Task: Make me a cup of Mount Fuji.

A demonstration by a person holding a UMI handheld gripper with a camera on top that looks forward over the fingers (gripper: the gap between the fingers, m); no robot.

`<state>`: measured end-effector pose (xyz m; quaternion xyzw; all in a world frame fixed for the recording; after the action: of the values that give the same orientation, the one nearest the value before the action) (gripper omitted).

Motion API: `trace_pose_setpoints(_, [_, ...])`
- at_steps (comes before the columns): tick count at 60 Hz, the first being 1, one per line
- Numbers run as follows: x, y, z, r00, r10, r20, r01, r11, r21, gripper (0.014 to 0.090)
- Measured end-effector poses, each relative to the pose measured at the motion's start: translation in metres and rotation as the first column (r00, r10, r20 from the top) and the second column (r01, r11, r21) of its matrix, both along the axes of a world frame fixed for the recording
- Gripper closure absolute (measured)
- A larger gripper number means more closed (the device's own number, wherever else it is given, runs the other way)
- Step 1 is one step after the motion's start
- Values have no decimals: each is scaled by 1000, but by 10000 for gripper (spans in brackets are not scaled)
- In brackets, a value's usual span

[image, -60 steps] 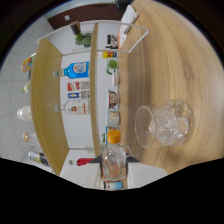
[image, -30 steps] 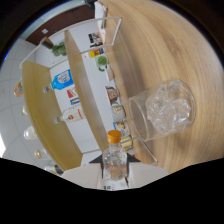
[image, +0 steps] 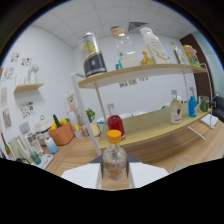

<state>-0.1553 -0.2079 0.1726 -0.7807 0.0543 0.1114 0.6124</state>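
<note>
A small clear bottle (image: 114, 161) with an orange cap (image: 114, 135) is being held upright in the tool (image: 114, 176), whose two pale fingers (image: 82, 176) are being pressed against its sides, so the tool is judged to be closed narrowly on the bottle. Just beyond the cap, a red-topped bottle (image: 116, 124) is being shown on the wooden bench (image: 165, 150), with a white bottle (image: 176, 111) and a blue one (image: 192, 106) standing farther along by the shelf upright. On the upper shelf (image: 140, 73), a dark-labelled jar (image: 92, 54) and a tall pale bottle (image: 155, 46) are being displayed. No cup is being shown, and nothing is being poured; the drink is judged to be at an early stage, one ingredient being carried and the mixing left undone.
</note>
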Motion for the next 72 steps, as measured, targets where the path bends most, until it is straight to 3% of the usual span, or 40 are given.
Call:
trace_pose_setpoints(11, [-32,6,-79,988,32,154,-12,991,-130,696])
trace_pose_setpoints(25, [-45,5,-138,976,78,203,-25,968,-248,696])
trace_pose_setpoints(32, [-50,8,-143,976,85,198,-30,963,-267,693])
trace_pose_setpoints(39, [-51,3,-156,977,97,189,-26,938,-346,689])
trace_pose_setpoints(56, [-48,-10,-159,970,116,214,-33,934,-355,674])
trace_pose_setpoints(59, [-49,-15,-160,970,124,208,-41,931,-363,626])
trace_pose_setpoints(63, [-48,-23,-160,971,133,200,-49,924,-379,501])
trace_pose_setpoints(68, [-50,-32,-152,970,169,173,-93,921,-379,193])
trace_pose_setpoints(72, [-45,-41,-135,968,179,176,-105,925,-365,198])
